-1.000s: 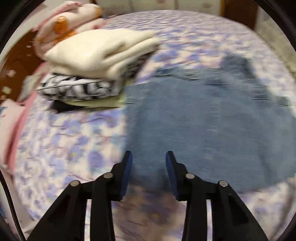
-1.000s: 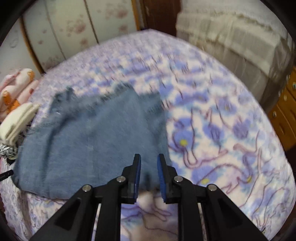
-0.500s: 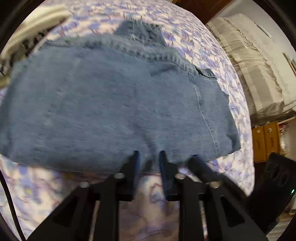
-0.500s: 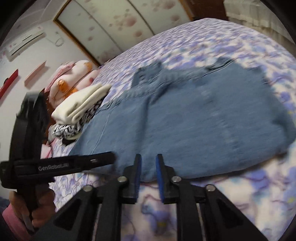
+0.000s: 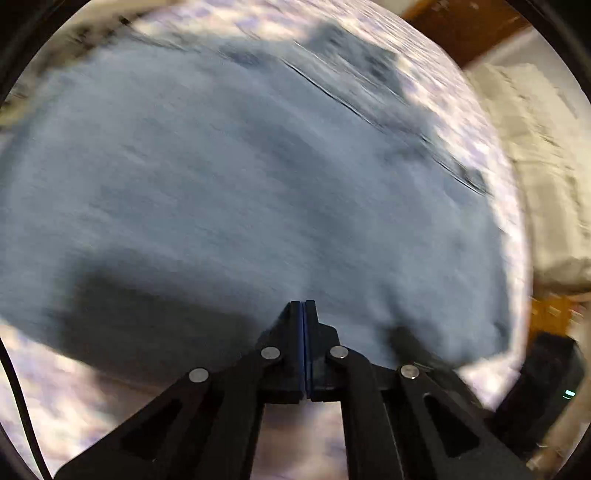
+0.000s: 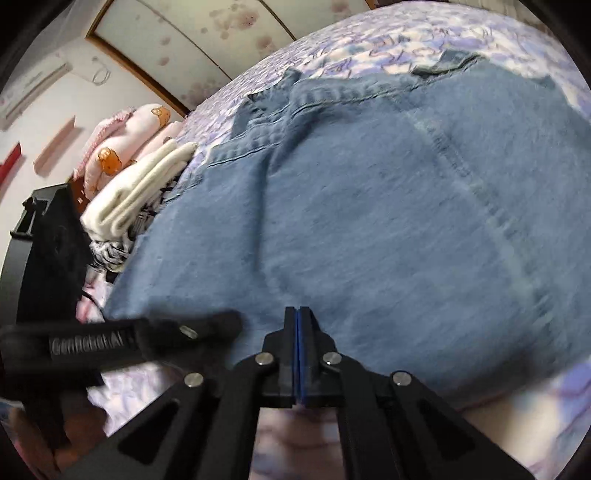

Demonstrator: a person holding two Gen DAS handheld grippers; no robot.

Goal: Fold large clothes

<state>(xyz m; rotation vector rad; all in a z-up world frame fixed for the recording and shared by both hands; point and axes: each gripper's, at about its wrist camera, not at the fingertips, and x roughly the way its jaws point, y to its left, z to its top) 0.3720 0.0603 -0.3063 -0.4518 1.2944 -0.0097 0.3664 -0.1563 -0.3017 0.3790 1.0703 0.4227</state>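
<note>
Heavy, floppy denim garment (near hem best); both hand-held grippers, left and right, clenched at hem, grip unclear.

We see a faded blue denim garment on a bedspread patterned in purple and white. Beside it lie a cream folded cloth, black-and-white striped fabric, and pink bedding with orange figures.

A purple-flowered bed carries spread denim beside a stack of folded clothes.
</note>
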